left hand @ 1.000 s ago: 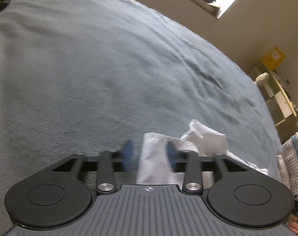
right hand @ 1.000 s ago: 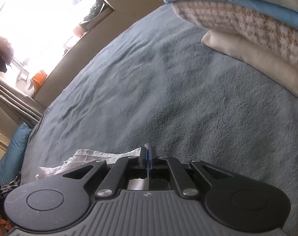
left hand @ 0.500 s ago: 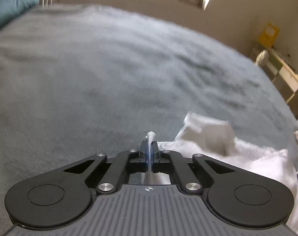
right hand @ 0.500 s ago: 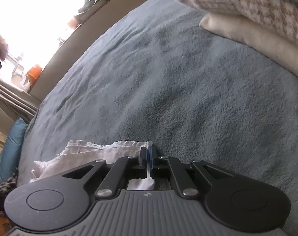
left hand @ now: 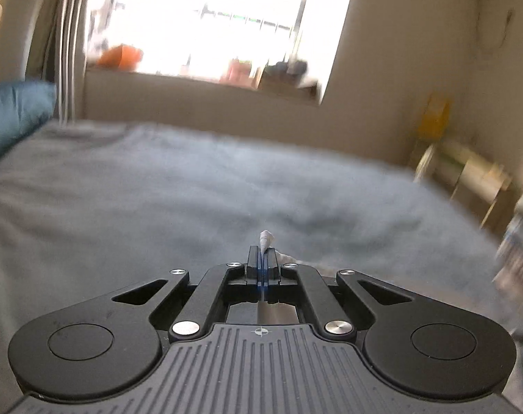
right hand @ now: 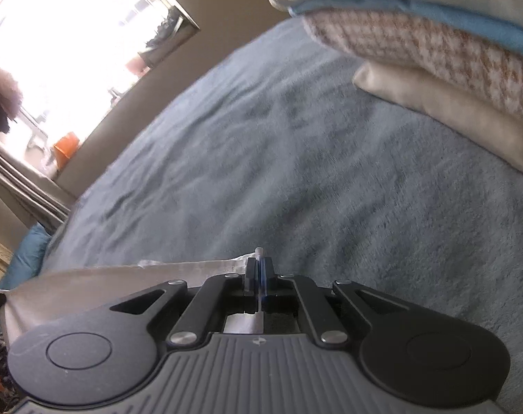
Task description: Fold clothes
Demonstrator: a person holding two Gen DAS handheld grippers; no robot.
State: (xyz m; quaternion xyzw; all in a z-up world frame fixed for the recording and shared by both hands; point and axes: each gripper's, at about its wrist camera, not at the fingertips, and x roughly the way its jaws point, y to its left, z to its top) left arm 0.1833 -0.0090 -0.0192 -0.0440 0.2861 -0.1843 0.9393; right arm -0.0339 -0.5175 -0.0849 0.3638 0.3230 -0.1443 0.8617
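Left gripper (left hand: 262, 258) pinches a white cloth (left hand: 265, 238) corner, tip poking past the closed jaws. Right gripper (right hand: 259, 269) also clamps the white cloth (right hand: 123, 276), which stretches taut toward the left, lifted over the grey-blue blanket (right hand: 296, 155). Folded clothes stack (right hand: 434, 45) sits upper right. Left view blurred.

white cloth (right hand: 99, 277), grey-blue blanket (right hand: 296, 179), brown-white houndstooth pile (right hand: 434, 55), teal pillow (left hand: 13, 110)

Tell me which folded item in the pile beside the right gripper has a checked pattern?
The brown-and-white checked item, under the plain blue one and above the plain cream one.
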